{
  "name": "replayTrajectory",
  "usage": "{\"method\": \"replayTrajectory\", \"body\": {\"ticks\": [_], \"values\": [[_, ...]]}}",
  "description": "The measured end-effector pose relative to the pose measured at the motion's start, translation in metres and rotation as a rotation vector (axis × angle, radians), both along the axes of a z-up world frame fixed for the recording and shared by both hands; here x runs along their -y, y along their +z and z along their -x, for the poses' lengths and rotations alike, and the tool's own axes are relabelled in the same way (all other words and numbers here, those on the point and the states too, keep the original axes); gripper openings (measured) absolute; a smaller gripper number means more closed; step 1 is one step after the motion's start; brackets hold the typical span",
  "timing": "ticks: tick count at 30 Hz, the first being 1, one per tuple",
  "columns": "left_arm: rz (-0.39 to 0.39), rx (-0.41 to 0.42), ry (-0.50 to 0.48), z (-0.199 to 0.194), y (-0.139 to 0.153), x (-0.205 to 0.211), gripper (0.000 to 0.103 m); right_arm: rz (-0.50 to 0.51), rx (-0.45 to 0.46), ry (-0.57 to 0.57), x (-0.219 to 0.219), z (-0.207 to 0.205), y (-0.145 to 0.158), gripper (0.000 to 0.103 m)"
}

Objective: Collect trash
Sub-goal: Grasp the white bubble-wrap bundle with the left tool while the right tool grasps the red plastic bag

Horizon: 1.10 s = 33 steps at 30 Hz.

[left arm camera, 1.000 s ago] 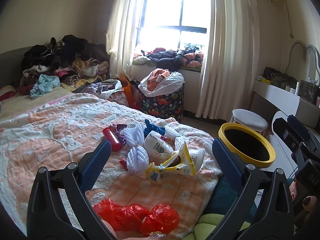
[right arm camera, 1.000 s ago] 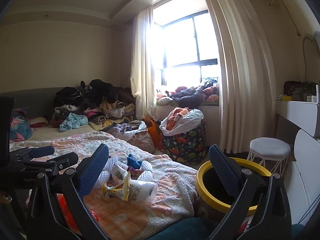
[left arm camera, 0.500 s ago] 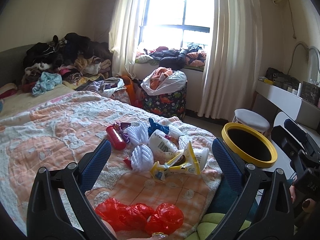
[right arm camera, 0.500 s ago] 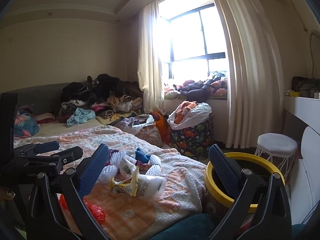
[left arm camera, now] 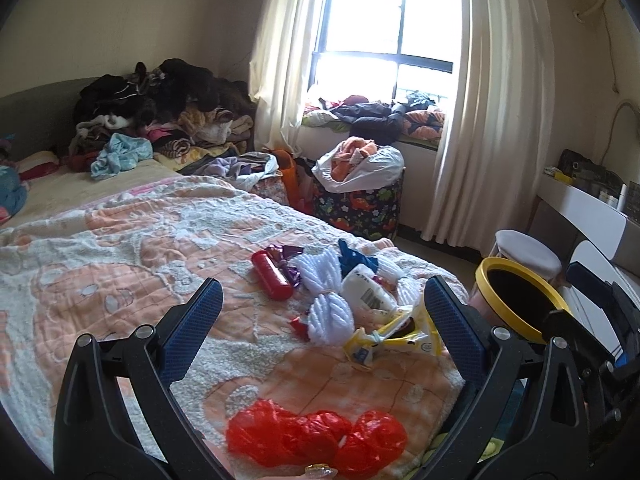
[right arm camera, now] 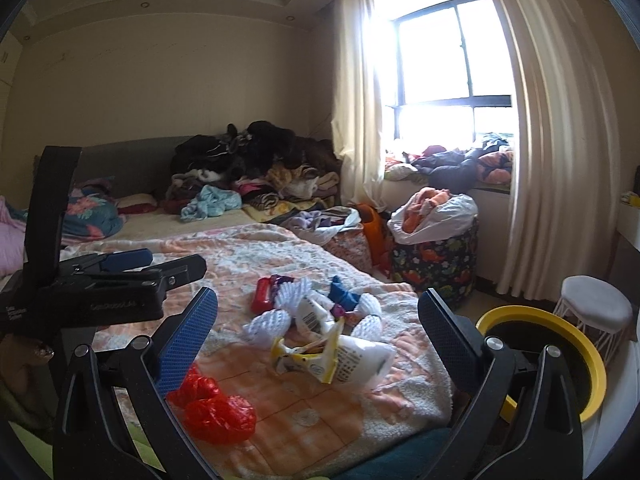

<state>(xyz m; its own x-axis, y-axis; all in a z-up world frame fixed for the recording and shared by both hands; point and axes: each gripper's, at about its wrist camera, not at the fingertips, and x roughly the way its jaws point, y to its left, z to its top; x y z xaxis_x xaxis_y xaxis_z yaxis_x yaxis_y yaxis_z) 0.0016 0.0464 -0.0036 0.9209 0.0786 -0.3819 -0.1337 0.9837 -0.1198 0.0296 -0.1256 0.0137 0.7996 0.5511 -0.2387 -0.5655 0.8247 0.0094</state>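
Observation:
Trash lies in a loose heap on the peach-and-white bedspread (left arm camera: 120,264): a red tube (left arm camera: 272,281), white foam nets (left arm camera: 330,314), a white bottle (left arm camera: 366,292), a yellow wrapper (left arm camera: 394,338), a blue scrap (left arm camera: 354,259) and a crumpled red plastic bag (left arm camera: 316,436). My left gripper (left arm camera: 320,312) hovers open above the heap, nothing between its blue pads. My right gripper (right arm camera: 318,320) is open too, low beside the bed, facing the same yellow wrapper (right arm camera: 308,356) and red bag (right arm camera: 212,404). A yellow-rimmed bin (left arm camera: 520,300) stands by the bed's right corner, also the bin (right arm camera: 552,360) in the right wrist view.
Clothes pile (left arm camera: 160,116) at the bed's far end. A patterned laundry basket (left arm camera: 358,204) sits under the window with curtains (left arm camera: 488,120). A white stool (left arm camera: 528,250) and a white desk (left arm camera: 588,208) stand right. The left gripper's body (right arm camera: 100,292) fills the left of the right wrist view.
Both grippers have drifted forward and left over the bed, so the trash heap and bin sit further right in view. Both stay open and nothing was picked up.

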Motion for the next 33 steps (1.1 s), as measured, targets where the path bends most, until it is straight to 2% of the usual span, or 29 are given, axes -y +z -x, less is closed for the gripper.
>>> {"method": "replayTrajectory", "body": {"ticks": [13,16,22,24,30,31,32,33], "values": [[0.006,-0.020,0.111,0.007,-0.001,-0.041,0.093,0.072,-0.027,0.242,-0.046,-0.001,0.002,0.097],[0.037,-0.033,0.102,0.006,-0.002,-0.053,0.093,0.111,-0.047,0.301,-0.057,-0.001,-0.001,0.097],[0.069,-0.089,0.036,-0.013,-0.011,-0.062,0.093,0.201,-0.115,0.402,-0.071,-0.009,-0.017,0.097],[0.115,-0.116,-0.027,-0.027,-0.016,-0.062,0.093,0.247,-0.149,0.429,-0.074,-0.015,-0.028,0.097],[0.142,-0.213,-0.124,-0.071,-0.038,-0.049,0.093,0.333,-0.325,0.528,-0.086,-0.036,-0.063,0.096],[0.154,-0.230,-0.141,-0.078,-0.042,-0.048,0.093,0.346,-0.354,0.545,-0.088,-0.038,-0.067,0.094],[0.166,-0.242,-0.153,-0.083,-0.046,-0.047,0.093,0.353,-0.376,0.553,-0.090,-0.040,-0.071,0.084],[0.183,-0.268,-0.169,-0.091,-0.051,-0.046,0.093,0.359,-0.399,0.557,-0.093,-0.043,-0.076,0.081]]}}
